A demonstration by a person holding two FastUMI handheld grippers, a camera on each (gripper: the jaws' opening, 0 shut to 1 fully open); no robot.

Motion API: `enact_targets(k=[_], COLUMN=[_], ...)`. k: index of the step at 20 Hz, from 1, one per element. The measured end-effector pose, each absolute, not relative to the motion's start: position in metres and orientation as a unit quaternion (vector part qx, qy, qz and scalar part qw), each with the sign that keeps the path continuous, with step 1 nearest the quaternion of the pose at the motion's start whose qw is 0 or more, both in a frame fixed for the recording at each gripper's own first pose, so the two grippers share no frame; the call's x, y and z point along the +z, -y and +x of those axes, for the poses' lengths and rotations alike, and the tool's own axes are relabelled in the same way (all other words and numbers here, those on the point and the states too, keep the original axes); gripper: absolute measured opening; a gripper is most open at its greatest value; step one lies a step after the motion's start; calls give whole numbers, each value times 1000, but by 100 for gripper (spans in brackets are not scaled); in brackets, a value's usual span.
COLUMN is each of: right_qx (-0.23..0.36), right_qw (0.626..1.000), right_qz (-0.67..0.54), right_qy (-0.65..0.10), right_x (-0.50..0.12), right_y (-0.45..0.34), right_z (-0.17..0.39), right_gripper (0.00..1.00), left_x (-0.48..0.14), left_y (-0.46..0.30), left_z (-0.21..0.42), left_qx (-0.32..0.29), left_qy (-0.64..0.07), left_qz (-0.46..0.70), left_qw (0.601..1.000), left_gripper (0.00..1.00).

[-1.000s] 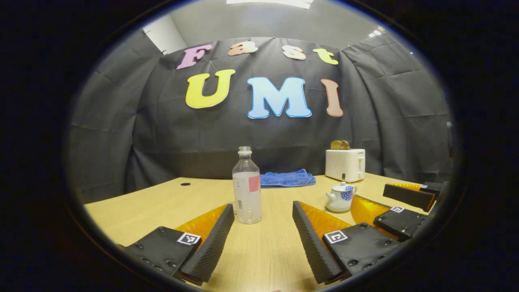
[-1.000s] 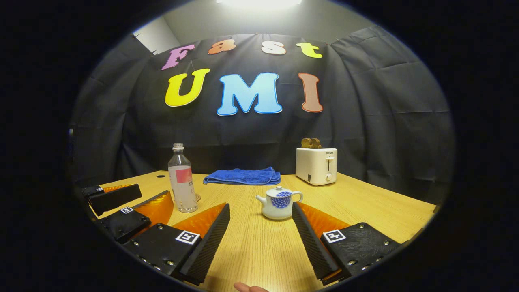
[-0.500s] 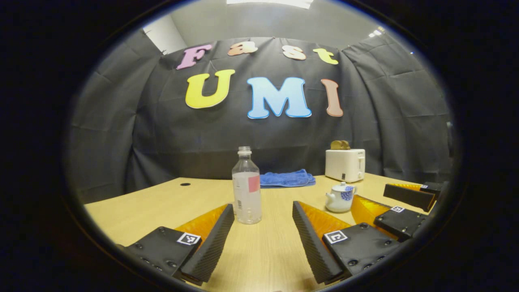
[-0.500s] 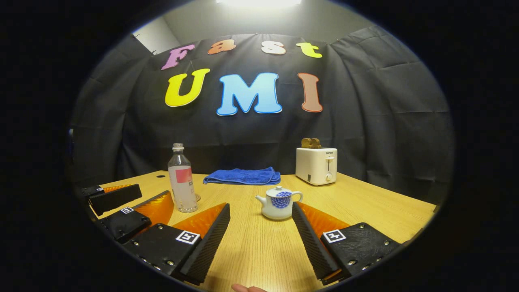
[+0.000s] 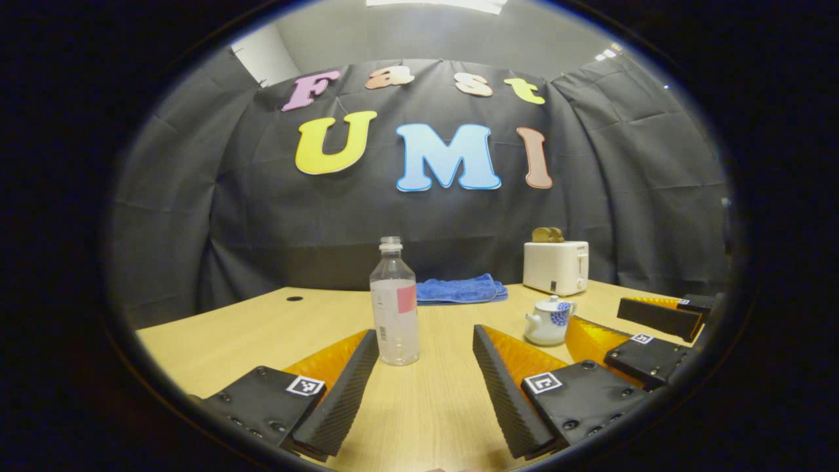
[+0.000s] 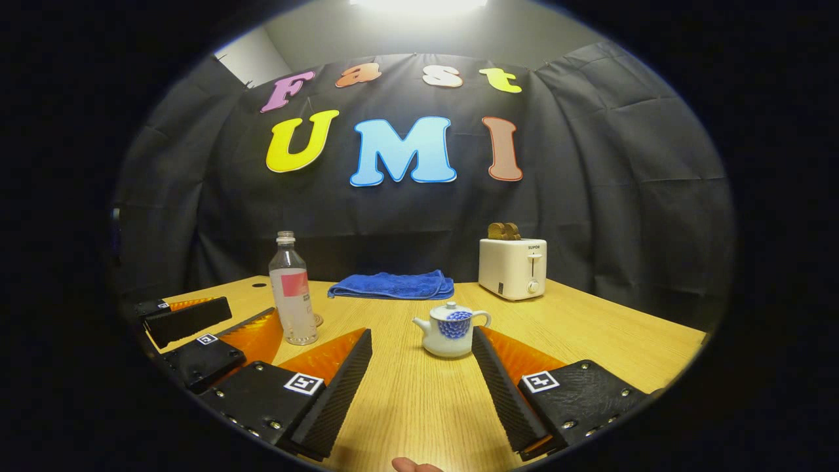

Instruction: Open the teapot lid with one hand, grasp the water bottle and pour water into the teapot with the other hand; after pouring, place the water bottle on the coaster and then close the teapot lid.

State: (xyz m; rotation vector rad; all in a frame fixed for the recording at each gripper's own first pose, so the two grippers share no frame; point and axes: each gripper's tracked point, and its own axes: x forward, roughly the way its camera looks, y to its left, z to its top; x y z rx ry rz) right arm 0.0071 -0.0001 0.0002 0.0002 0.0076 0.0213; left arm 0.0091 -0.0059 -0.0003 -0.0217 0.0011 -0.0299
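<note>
Your left gripper [image 5: 425, 357] hangs low over the tabletop [image 5: 249, 328] near its front edge, fingers spread wide with nothing between them. The water bottle [image 5: 394, 303] stands upright just ahead, close to the left finger's tip, uncapped and partly filled.

Your right gripper [image 6: 421, 354] is likewise wide open and holds nothing. The teapot [image 6: 451, 329], white with a blue pattern and its lid on, sits ahead of it toward the middle of the tabletop, just beside the right finger's tip.

In the right gripper view a small round thing shows just behind the bottle's base; you cannot tell whether it is the coaster.

Along the far edge lie a folded blue towel [image 6: 393, 286] and, to its right, a white toaster [image 6: 512, 267] with bread in its slots.
</note>
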Motion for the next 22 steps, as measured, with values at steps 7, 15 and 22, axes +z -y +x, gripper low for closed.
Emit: enact_targets(k=[7, 15, 22], right_qx=[-9, -38, -38], right_qw=[1000, 998, 998], right_qz=[2, 8, -3], right_qy=[-7, -41, -55], right_x=[14, 8, 0], right_y=[21, 44, 47], right_z=[59, 127, 154], right_gripper=[95, 94, 86], left_x=[19, 38, 34], left_y=[-18, -39, -35], left_z=[46, 84, 104], left_qx=[-4, 5, -10], left_qy=[2, 13, 0], left_qz=[3, 3, 14], left_qw=[1000, 1000, 1000], left_gripper=[99, 99, 100])
